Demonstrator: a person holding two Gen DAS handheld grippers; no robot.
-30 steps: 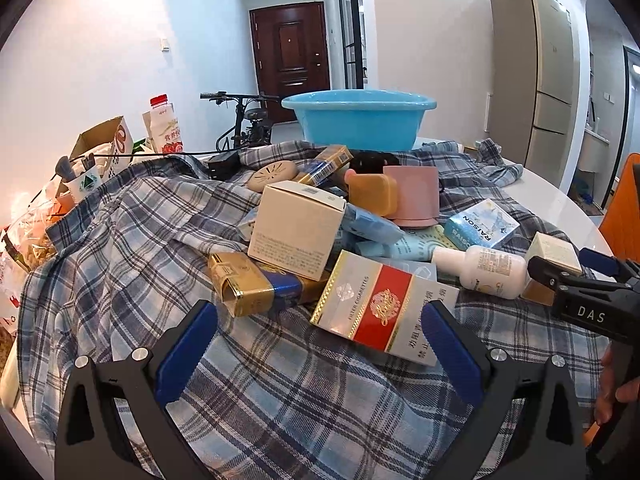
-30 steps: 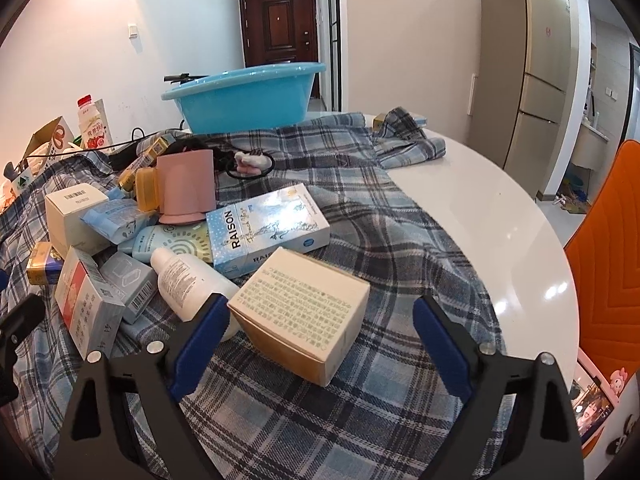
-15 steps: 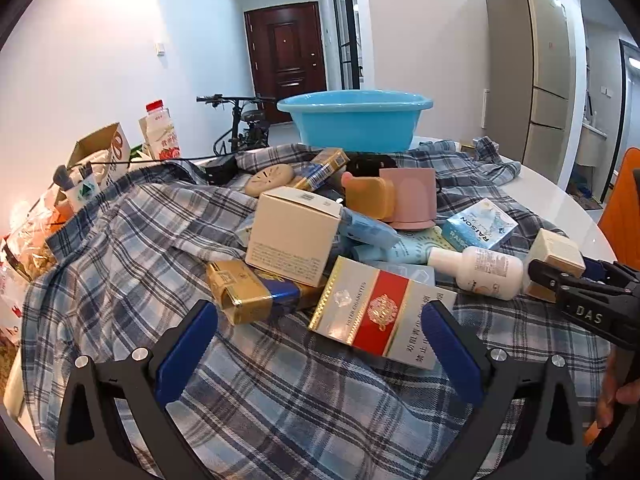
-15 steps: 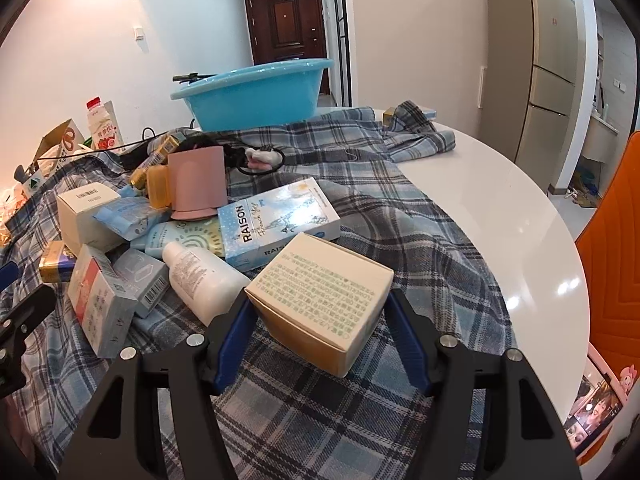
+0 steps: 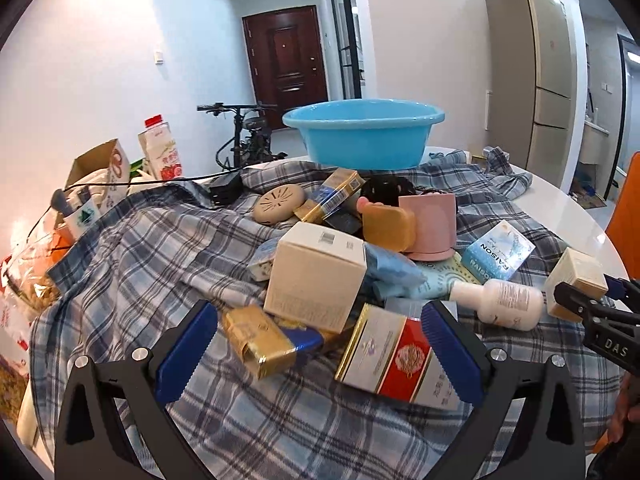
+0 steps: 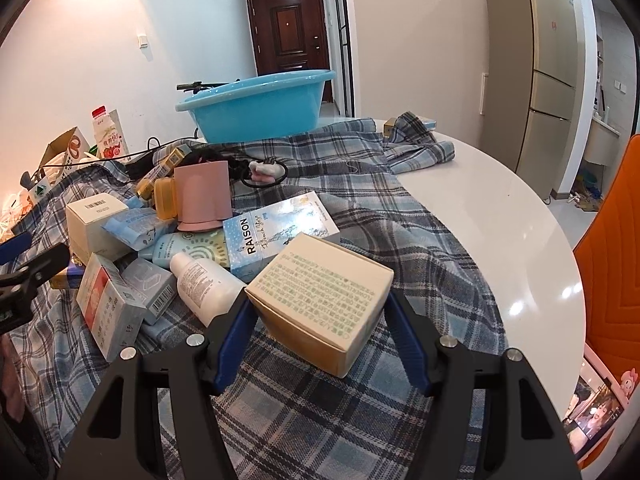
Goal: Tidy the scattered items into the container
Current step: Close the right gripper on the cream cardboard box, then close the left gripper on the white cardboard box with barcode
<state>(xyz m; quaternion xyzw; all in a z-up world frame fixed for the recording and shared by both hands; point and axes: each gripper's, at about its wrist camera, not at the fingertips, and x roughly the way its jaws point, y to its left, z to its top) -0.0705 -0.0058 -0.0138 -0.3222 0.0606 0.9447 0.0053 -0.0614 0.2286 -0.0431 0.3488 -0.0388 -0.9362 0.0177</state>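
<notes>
Moved since a second earlier: right gripper (image 6: 320, 316), then spread around the cream carton (image 6: 320, 284), now pinches it by both sides, tilted, its lower corner near the plaid cloth (image 6: 360, 208); whether it is lifted clear cannot be told.
Left gripper (image 5: 320, 344): spread, holding nothing; gold packet (image 5: 258, 338) and red-and-white cigarette carton (image 5: 394, 354) lie between its fingers.
Ahead of the right gripper: white bottle (image 6: 204, 284), RAISON box (image 6: 280, 232), pink cup (image 6: 204, 196).
Container: blue basin (image 6: 256, 106), far side of desk (image 6: 500, 216), well beyond both grippers.
</notes>
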